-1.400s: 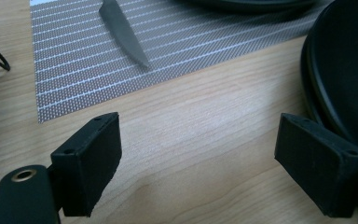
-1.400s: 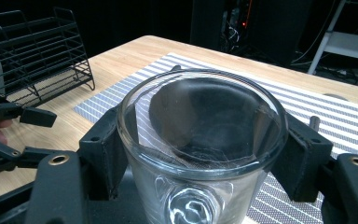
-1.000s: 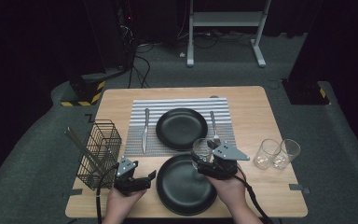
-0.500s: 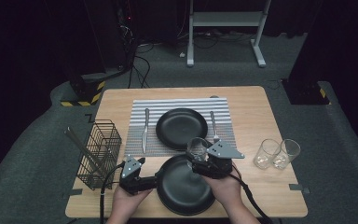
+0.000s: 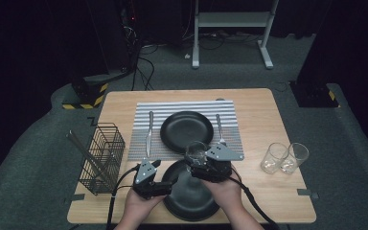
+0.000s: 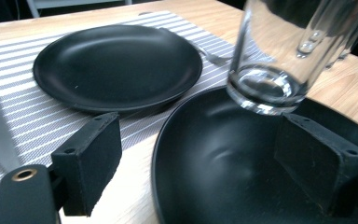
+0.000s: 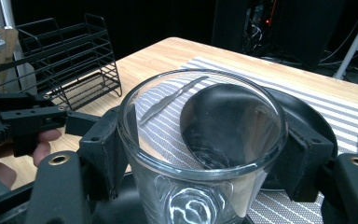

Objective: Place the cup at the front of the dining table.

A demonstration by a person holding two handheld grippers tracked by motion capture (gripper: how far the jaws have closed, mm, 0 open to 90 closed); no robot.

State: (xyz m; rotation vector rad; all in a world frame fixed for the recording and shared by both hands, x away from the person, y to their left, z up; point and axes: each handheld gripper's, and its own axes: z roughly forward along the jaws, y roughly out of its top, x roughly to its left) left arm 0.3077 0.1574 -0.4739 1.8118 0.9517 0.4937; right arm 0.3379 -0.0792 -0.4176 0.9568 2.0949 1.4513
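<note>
My right gripper (image 5: 202, 160) is shut on a clear drinking glass (image 5: 196, 150), held upright just above the near black plate (image 5: 191, 199). In the right gripper view the jaws press both sides of the glass (image 7: 200, 140). My left gripper (image 5: 165, 187) is open at that plate's left rim. In the left gripper view its fingers (image 6: 93, 158) straddle the rim of the near plate (image 6: 214, 158), one over the table and one over the plate. The glass (image 6: 270, 60) hangs above the plate there. A second black plate (image 5: 187, 131) lies on the striped placemat (image 5: 139, 146).
A knife (image 5: 148, 134) lies left of the far plate and a fork (image 5: 218, 125) lies to its right. Two empty glasses (image 5: 284, 157) stand at the right side of the table. A black wire basket (image 5: 100, 158) with utensils stands at the left edge.
My left gripper has slid right up to the near plate's rim. My right gripper has carried the glass slightly left above that plate.
</note>
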